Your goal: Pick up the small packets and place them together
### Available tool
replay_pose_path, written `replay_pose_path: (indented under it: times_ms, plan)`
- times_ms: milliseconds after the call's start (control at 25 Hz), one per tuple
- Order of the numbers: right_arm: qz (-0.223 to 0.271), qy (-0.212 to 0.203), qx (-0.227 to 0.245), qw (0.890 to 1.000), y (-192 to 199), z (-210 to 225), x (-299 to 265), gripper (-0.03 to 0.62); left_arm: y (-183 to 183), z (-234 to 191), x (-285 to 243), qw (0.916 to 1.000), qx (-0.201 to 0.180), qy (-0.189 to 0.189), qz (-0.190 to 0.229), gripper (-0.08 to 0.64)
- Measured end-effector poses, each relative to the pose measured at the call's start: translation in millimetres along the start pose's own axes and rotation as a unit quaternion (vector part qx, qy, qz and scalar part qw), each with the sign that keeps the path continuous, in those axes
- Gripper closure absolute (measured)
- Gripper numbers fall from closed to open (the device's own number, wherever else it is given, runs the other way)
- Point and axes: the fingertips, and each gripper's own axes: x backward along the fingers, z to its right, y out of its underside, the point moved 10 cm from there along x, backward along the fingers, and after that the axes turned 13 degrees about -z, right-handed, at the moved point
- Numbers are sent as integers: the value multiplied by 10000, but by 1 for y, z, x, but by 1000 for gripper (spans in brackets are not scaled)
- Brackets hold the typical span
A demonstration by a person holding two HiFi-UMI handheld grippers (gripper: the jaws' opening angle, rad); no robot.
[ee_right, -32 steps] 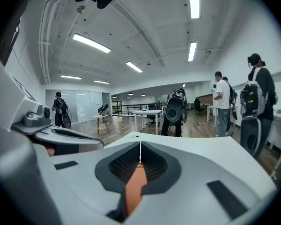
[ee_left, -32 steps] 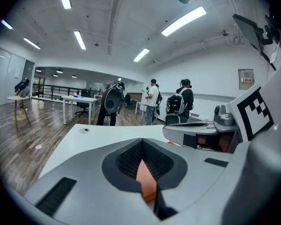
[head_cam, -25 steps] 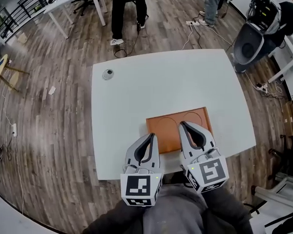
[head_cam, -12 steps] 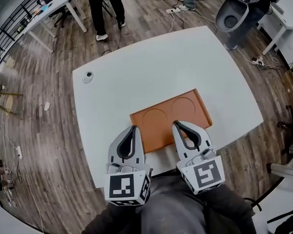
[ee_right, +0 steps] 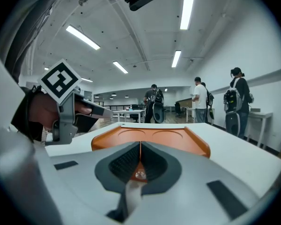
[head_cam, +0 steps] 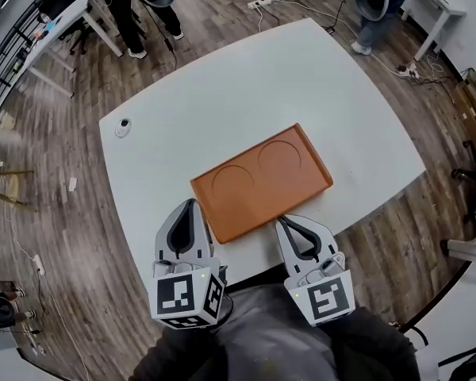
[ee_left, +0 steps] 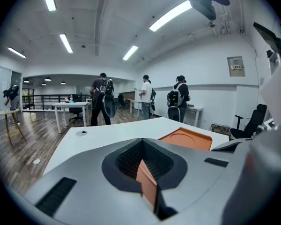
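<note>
Left hand-held gripper (head_cam: 189, 205): pressed together, empty | right hand-held gripper (head_cam: 285, 224): same | packets: none visible | orange tray (head_cam: 246, 213): just ahead of both, long axis slanting far-right across bench (head_cam: 222, 94)

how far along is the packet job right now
Done: nothing that shows. The orange tray holds nothing, and no packets lie on the white table. In hand: nothing; the left claw and the right claw are both shut and empty, near the table's near edge. Left: the whole job, and the packets to gather are not in view.
</note>
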Motion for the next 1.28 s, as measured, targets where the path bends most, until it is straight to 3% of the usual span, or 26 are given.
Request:
replay_pose_path:
  times_ms: [200,280,640,1280]
  plan:
    - [-310,134,-49,9994,23,1,-1,584,-4,2,-9,9999,-117,53,39,563]
    - [-492,148,-57,9987,31,-1,-5,538,-2,2,-13,9999,-139,53,-18,563]
    - [-995,177,-85,9948,31,-1,-18,509,1,11,-21,9995,-224,90,-195,563]
    - [-1177,92,69,9930,28,-4,-25,517,0,13,-22,9982,-217,210,-512,563]
